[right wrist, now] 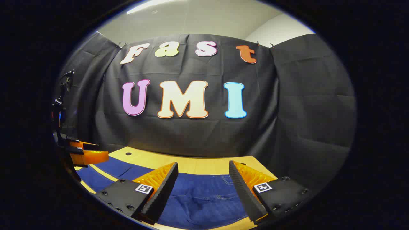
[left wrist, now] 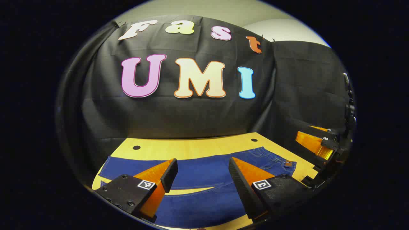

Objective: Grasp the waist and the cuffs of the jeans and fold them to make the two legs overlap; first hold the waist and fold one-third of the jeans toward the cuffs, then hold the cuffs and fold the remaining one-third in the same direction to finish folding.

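In the left gripper view we see the jeans (left wrist: 204, 179) spread flat across the lower part of the frame on the wooden table (left wrist: 191, 147), the waist toward the right and the two legs running left with a sliver of table between them. The left gripper (left wrist: 203, 171) hangs above the cloth with its fingers spread, holding nothing. At the right edge the right gripper (left wrist: 314, 143) shows, probably clear of the denim. In the right gripper view its fingers stand apart over the waist, empty.
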